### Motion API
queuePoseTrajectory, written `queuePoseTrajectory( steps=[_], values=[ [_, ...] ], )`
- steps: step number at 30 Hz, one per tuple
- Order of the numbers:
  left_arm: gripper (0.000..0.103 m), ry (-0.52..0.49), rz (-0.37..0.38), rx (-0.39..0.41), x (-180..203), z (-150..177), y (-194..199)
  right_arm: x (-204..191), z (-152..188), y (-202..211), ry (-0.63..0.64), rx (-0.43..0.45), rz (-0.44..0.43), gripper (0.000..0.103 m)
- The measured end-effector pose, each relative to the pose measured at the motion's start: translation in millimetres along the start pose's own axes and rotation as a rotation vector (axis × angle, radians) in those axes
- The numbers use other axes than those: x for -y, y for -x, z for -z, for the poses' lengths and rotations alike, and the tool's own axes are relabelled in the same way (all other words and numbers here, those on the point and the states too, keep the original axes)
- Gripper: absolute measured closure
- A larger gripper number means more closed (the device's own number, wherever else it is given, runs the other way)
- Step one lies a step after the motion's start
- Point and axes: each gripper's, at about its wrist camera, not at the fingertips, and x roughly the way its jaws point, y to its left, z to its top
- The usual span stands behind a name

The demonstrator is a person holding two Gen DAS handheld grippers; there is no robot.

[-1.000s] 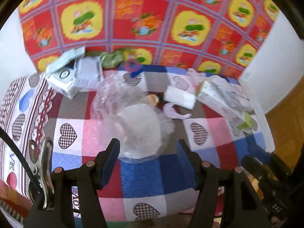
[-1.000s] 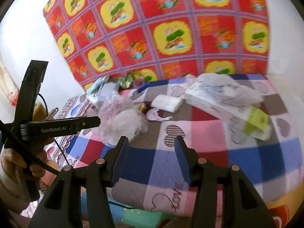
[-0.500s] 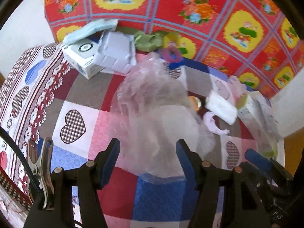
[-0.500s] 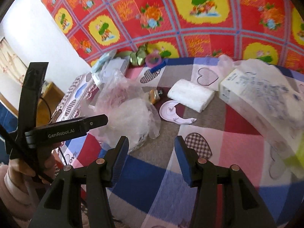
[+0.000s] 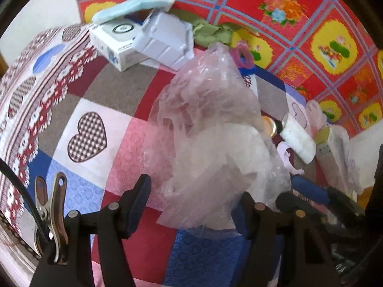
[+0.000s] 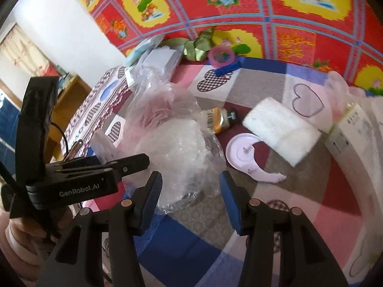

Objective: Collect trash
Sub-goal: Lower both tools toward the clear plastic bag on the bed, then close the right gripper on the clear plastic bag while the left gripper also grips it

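Red and yellow flowered cloth hangs behind a table covered in a patchwork cloth (image 5: 88,110) of hearts and checks, and the rubbish lies scattered across it. Nearest both tools is a crumpled clear plastic bag (image 5: 215,143), loose and puffed up, lying in the middle of the table. The left gripper (image 5: 194,198) has its jaws apart with the near edge of the bag between them, probably lined up to pinch it. The right gripper (image 6: 190,191) is likewise spread wide and empty, hovering just at the bag's other side, likely so the two can gather or open the bag together. Beyond the bag lie a small brown bottle (image 6: 219,119) on its side, a white pad (image 6: 280,129) and a broken pink disc (image 6: 244,155), all close together. White boxes (image 5: 148,43) sit at the far edge.
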Motion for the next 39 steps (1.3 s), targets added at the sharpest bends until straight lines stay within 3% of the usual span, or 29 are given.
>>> queuePoseTrajectory(
  steps=[10, 14, 23, 24, 26, 32, 39],
  values=[
    [0.038, 0.036, 0.021, -0.003, -2, 1, 0, 9, -6, -19, -0.021, -0.054, -0.032, 0.052],
    [0.032, 0.026, 0.037, -0.009, 1, 0, -1, 10, -7, -22, -0.025, -0.057, -0.045, 0.052],
    [0.035, 0.014, 0.065, 0.002, 9, -3, -4, 14, -13, -27, -0.064, -0.055, -0.103, 0.052],
    [0.037, 0.008, 0.067, 0.005, 10, -3, -4, 14, -13, -27, -0.061, -0.057, -0.108, 0.053],
    [0.044, -0.004, 0.073, 0.008, 12, -3, -4, 13, -14, -30, -0.061, -0.071, -0.122, 0.069],
    [0.051, -0.007, 0.076, 0.011, 13, -4, -5, 15, -11, -31, -0.081, -0.063, -0.103, 0.087],
    [0.065, -0.013, 0.116, 0.035, 3, -1, 5, 14, -4, -26, -0.095, -0.06, -0.089, 0.09]
  ],
)
